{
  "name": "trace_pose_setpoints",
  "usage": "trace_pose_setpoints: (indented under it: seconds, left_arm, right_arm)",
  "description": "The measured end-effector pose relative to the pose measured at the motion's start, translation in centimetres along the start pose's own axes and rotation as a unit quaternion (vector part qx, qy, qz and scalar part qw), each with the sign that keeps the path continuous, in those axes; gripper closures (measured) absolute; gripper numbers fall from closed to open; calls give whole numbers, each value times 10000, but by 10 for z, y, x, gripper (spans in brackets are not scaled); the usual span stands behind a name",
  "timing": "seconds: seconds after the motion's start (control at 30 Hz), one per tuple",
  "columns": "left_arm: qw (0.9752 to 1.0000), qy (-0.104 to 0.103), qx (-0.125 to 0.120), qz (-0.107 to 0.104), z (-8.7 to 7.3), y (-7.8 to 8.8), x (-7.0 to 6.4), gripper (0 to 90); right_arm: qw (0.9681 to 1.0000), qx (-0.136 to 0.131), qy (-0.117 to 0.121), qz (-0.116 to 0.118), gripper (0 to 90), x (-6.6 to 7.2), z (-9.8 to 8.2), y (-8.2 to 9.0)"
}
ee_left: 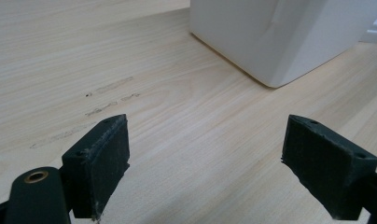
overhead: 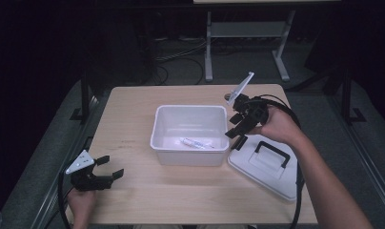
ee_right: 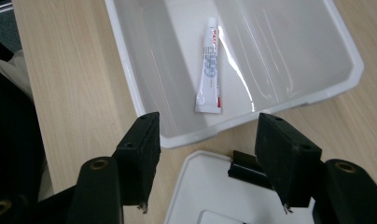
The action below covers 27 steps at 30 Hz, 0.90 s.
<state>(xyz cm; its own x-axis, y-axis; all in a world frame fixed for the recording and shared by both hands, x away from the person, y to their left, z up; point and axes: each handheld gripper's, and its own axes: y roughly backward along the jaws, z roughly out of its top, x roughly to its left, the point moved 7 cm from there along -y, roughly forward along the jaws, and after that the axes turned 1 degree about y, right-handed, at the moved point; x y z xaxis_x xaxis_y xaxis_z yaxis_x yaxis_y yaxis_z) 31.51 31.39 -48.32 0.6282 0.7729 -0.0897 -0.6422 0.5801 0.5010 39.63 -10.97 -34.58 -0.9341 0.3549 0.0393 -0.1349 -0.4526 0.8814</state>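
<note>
We held our right gripper [overhead: 236, 125] just past the right edge of the white box [overhead: 157, 125], jaws apart with nothing between them. The tube [ee_right: 209, 65] lay flat on the box floor. The lid [overhead: 257, 171] sat on the table [overhead: 133, 200] beside the box, so the top stayed open. Our left gripper [overhead: 107, 168] rested near the front left corner, jaws wide and empty, with bare wood all around.
</note>
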Motion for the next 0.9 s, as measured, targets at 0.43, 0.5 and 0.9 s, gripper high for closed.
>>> trace_pose_setpoints:
  seconds: [0.43, 0.5, 0.9]
  left_arm:
    - [10000, 14, 0, 9, 0, 0, 0, 143]
    - [10000, 9, -1, 7, 0, 0, 0, 143]
    - [10000, -6, 5, 16, 0, 0, 1, 143]
  right_arm:
    - [9998, 35, -162, -126, 390, -5, -19, 11]
    - [9997, 39, -182, -139, 390, -6, -22, 11]
    - [9991, 71, -371, -214, 382, -12, -40, 14]
